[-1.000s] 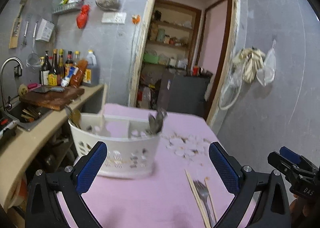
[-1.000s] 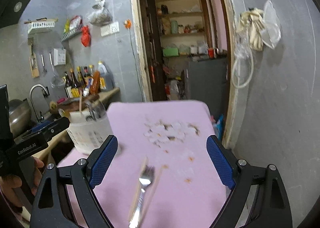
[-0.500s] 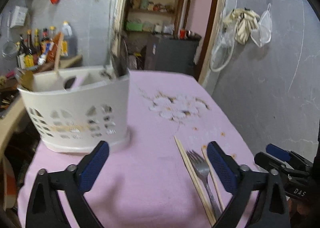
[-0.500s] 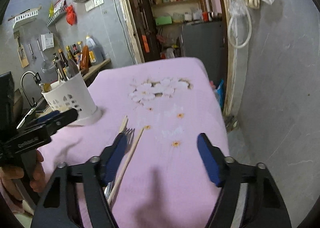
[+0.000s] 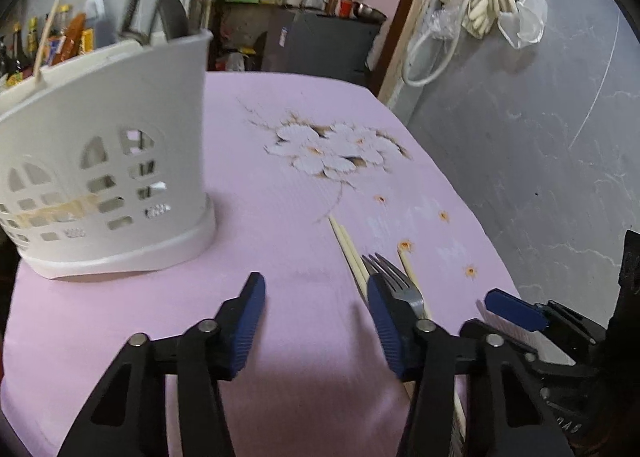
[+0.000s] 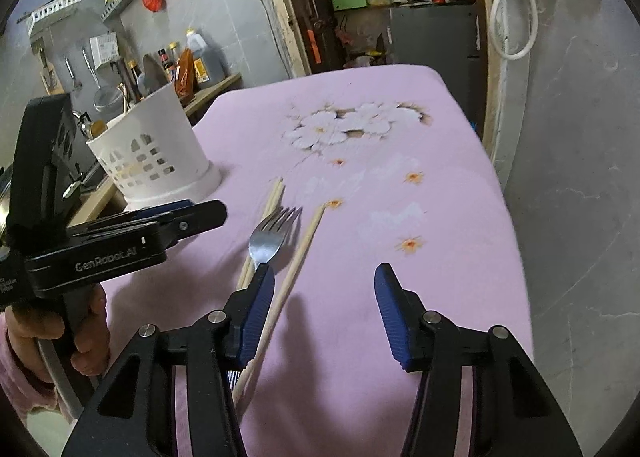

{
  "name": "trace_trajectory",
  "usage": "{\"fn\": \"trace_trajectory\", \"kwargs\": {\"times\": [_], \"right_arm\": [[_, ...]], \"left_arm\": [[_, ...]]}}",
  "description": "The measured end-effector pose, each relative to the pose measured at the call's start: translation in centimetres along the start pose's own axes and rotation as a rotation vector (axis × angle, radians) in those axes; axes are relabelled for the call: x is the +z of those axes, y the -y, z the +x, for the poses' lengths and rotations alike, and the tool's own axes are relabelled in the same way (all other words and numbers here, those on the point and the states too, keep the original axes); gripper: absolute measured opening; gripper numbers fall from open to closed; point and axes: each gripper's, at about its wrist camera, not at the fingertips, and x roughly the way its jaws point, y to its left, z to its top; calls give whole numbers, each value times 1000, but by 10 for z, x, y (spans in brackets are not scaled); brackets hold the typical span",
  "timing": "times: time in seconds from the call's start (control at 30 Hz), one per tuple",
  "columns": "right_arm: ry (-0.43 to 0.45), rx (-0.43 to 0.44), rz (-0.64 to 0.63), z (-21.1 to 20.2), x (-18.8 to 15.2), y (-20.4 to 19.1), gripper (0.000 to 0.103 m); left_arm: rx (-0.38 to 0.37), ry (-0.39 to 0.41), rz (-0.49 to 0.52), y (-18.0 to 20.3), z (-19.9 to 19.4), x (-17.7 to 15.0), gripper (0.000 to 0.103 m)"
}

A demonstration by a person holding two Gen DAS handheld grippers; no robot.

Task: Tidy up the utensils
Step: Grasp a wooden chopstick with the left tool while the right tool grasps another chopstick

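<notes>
- Fork (image 6: pixel 269 241) lies flat on desk (image 6: pixel 440 277) between chopsticks (image 6: pixel 298 253), near edge.
- Thin, stiff, slick metal: pinch its handle; expect sliding.
- Your right claw (image 6: pixel 325 311) and left claw (image 5: pixel 316 317) have just been closing, nothing between either's pads yet.
- Holder (image 5: pixel 100 177) stands far left.

Both angled down: left gripper (image 5: pixel 316 299) and right gripper (image 6: pixel 325 287) jaws just narrowing, parted, gripping nothing.
</notes>
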Motion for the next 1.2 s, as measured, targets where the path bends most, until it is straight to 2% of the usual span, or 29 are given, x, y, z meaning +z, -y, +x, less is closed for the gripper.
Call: {"fn": "trace_trajectory", "kwargs": {"times": [0.1,0.47,0.67,0.8,0.93,1.07,1.2], "right_arm": [[-15,-3,-16,4,-2,-6,47],[-75,-72,-83,13,-7,-19,46],[-83,-165,-114,8,-6,-16,22],[-81,-195,-101,2,-3,-3,21],[-84,-191,-72,0,2,13,21],[-92,-179,-53,1,7,21,21],[-98,-164,-41,4,10,25,21]], "left_arm": [[-17,-23,-12,-3,4,0,40],[-32,-27,-37,-8,5,0,40],[-66,-45,-11,-3,8,2,30],[-97,-85,7,3,14,3,27],[-100,-141,18,7,25,4,17],[-106,-168,16,10,31,9,16],[-153,-187,-36,7,34,13,16]]}}
